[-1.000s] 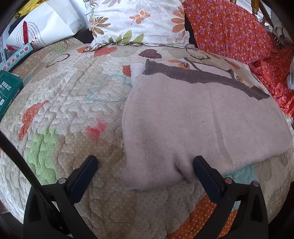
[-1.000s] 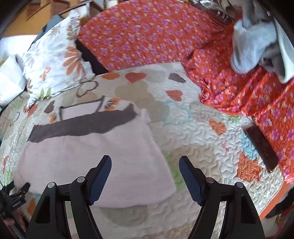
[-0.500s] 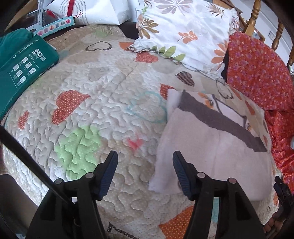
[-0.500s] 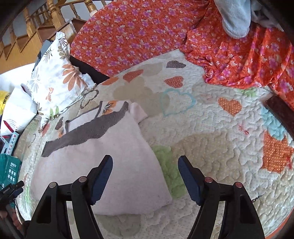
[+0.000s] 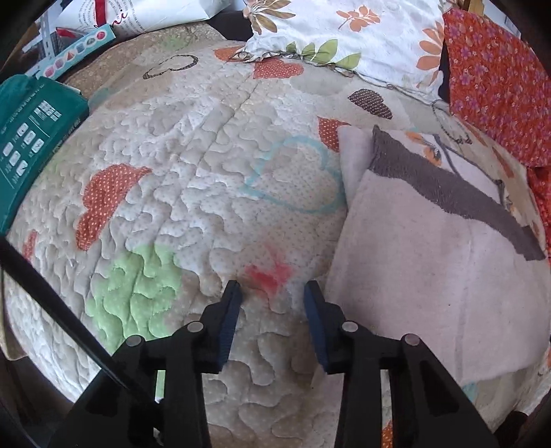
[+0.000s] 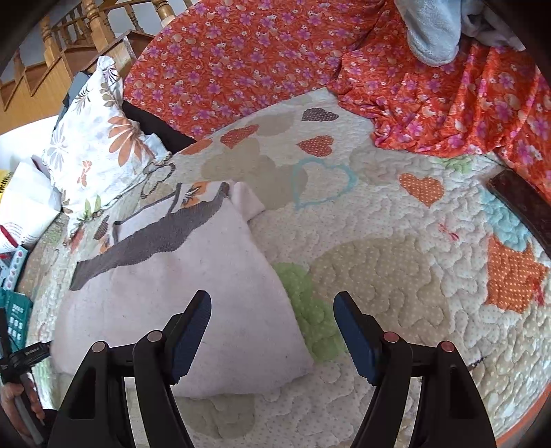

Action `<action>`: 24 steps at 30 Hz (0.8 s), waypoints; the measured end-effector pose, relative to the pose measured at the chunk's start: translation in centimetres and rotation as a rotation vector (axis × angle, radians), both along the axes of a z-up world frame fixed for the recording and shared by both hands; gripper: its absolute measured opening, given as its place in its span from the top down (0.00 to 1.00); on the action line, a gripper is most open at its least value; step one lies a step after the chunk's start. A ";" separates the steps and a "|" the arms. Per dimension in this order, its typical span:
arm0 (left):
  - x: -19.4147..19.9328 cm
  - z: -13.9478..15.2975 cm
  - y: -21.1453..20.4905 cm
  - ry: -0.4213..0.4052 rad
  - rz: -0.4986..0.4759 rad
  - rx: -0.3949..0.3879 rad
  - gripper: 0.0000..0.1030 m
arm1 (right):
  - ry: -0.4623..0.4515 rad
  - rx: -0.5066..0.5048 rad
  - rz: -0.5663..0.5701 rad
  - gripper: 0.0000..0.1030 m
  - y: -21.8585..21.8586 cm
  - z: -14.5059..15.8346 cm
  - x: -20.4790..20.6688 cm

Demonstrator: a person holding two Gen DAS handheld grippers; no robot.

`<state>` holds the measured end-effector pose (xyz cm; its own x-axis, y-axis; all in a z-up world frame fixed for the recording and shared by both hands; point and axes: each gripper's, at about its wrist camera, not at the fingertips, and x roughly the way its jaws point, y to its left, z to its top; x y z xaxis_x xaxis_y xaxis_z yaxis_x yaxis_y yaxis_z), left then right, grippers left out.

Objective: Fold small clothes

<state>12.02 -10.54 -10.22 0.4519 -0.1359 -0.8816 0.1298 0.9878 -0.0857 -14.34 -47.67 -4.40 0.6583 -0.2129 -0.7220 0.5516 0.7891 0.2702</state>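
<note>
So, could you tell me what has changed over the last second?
The left gripper has swung left off the sweater and narrowed its jaws, now over bare quilt, holding nothing. The right gripper stayed open, shifting slightly right by the sweater's edge. The sweater itself lies folded as before.

Bright, even daylight in both views, soft faint shadows only. Strong fisheye bend, black vignette at corners. Centre sharp, quilt [image 5: 193,193] stitching crisp; far edges smeared, slight washout on the white pillow [image 5: 365,31]
</note>
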 end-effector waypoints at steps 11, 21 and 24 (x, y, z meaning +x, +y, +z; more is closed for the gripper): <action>-1.8 0.2 2.0 -0.074 -0.037 -0.216 0.60 | 0.022 -0.043 0.051 0.38 -1.6 4.0 6.5; -2.1 -0.3 1.4 -0.101 -0.056 -0.191 0.52 | 0.243 0.102 -0.032 0.95 -9.1 -1.9 15.9; -1.9 -0.5 1.5 -0.100 -0.052 -0.197 0.50 | 0.359 -0.117 -0.146 0.94 -10.4 -1.3 15.6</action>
<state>10.09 -9.03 -10.72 0.5236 -0.3264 -0.7869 0.1973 0.9450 -0.2607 1.27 -58.05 -5.72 0.3259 -0.3800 -0.8657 0.7028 0.7098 -0.0470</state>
